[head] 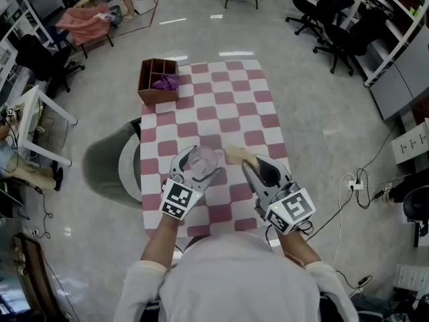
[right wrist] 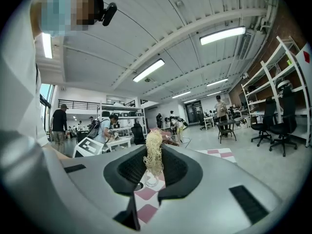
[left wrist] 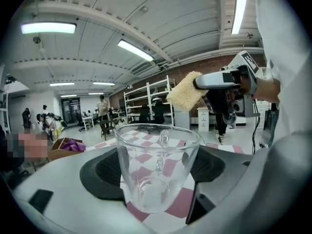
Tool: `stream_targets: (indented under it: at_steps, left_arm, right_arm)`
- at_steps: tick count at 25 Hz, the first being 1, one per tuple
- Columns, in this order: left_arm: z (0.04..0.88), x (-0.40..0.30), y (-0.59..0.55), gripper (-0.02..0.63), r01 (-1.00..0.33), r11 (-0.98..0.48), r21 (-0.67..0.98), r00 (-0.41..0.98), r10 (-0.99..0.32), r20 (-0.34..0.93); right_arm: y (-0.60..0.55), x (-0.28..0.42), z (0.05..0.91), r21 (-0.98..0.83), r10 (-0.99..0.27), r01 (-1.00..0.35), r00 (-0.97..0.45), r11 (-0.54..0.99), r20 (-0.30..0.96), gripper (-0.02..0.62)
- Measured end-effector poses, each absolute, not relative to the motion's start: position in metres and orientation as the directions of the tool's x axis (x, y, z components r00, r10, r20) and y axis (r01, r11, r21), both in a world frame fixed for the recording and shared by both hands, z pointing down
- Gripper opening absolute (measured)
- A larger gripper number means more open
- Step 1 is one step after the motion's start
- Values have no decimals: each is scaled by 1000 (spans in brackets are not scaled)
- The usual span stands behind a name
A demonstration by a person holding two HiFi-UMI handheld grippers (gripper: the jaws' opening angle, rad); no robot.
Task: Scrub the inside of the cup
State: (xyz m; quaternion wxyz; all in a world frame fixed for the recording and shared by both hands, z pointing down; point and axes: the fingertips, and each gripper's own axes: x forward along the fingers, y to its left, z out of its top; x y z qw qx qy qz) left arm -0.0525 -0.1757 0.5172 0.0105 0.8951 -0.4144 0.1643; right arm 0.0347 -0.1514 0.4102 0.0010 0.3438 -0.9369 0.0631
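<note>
The cup [left wrist: 158,165] is clear glass with a handle on its far side. It hangs mouth-up over the near end of the checked surface [head: 231,106], not touching it, gripped across its lower body by the left hand-held gripper [head: 199,168], whose 2 jaws press on opposite sides of the wall. We judge it light but stiff, slippery and breakable, so a firm hold low on the body as now, or at the handle, suits it better than a squeeze at the thin rim. Just beside it, the right hand-held gripper [head: 245,164] is clenched on a yellow sponge [right wrist: 153,152], which stands edge-on between its jaws and pokes out past the tips. The sponge looks soft and springy, so it should bend against the glass. It sits up and to the side of the cup's mouth, not yet inside. At the far corner of the surface, well apart, stands a wooden box [head: 151,89] holding a purple cloth [head: 165,82].
</note>
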Motion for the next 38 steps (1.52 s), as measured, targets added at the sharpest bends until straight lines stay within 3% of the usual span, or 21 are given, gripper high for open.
stream_targets:
  at_steps: [9, 38]
  left_arm:
    - [528, -42, -148, 379, -729, -659, -184, 557, -728, 400]
    - [519, -23, -128, 379, -611, -685, -397, 504, -724, 472]
  right_arm:
    - [-132, 19, 415, -124, -555, -555, -831, 822, 39, 86]
    - [-91, -38, 454, -164, -288, -324, -934, 932, 210, 84]
